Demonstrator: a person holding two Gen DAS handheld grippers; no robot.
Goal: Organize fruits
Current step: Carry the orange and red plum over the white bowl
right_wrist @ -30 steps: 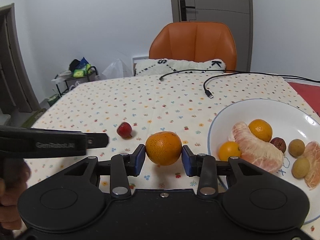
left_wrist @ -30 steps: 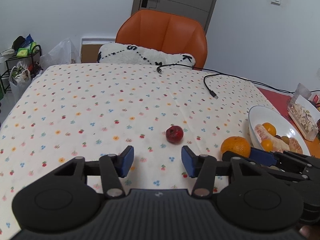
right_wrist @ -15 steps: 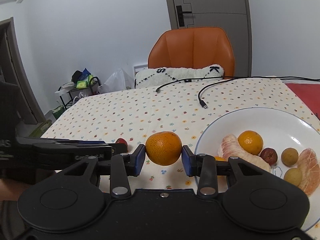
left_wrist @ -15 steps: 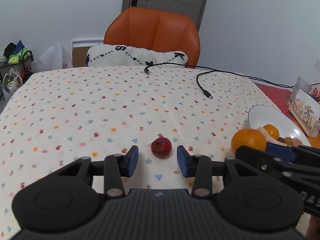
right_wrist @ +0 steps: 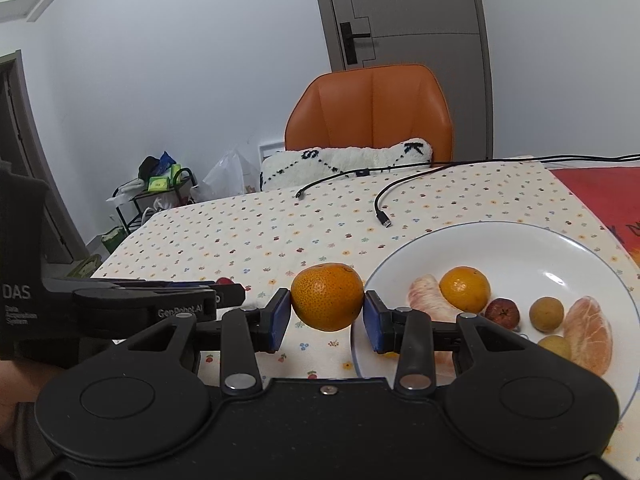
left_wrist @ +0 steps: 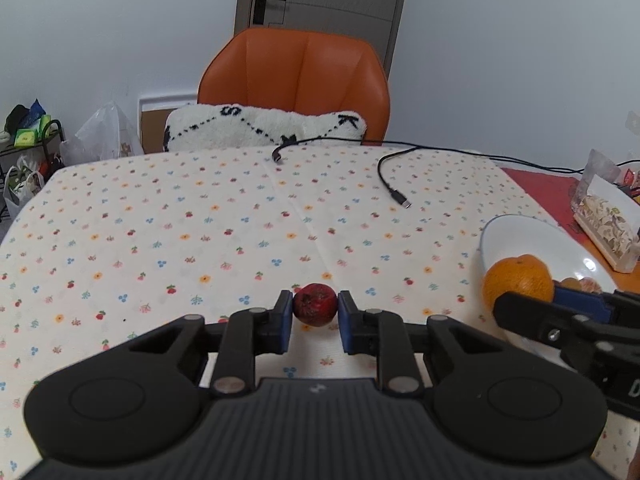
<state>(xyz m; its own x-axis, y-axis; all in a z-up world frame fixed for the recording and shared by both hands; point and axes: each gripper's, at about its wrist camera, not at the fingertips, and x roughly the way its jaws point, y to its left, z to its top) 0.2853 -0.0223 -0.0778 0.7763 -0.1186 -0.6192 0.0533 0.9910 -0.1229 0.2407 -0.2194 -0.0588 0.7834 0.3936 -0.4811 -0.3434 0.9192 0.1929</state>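
My left gripper point(left_wrist: 315, 311) is shut on a small dark red fruit point(left_wrist: 315, 309) that sits on the flowered tablecloth. My right gripper point(right_wrist: 326, 313) is shut on an orange point(right_wrist: 327, 297), held above the cloth just left of the white plate point(right_wrist: 532, 248). The plate holds a smaller orange point(right_wrist: 465, 289), peeled citrus segments point(right_wrist: 591, 334), a dark red fruit point(right_wrist: 503, 312) and small brown round fruits point(right_wrist: 546, 313). In the left wrist view the held orange point(left_wrist: 518, 278) and the right gripper's arm appear at the right, in front of the plate point(left_wrist: 520, 236).
Black cables point(left_wrist: 394, 190) lie on the far half of the table. An orange chair point(left_wrist: 296, 80) with a white cushion point(left_wrist: 264, 128) stands behind it. A packet of snacks point(left_wrist: 608, 220) lies on the red mat at the right. The left gripper body point(right_wrist: 120, 304) fills the right wrist view's left side.
My left gripper moved forward around the small red fruit and closed on it. My right gripper lifted the orange and carried it closer to the plate.
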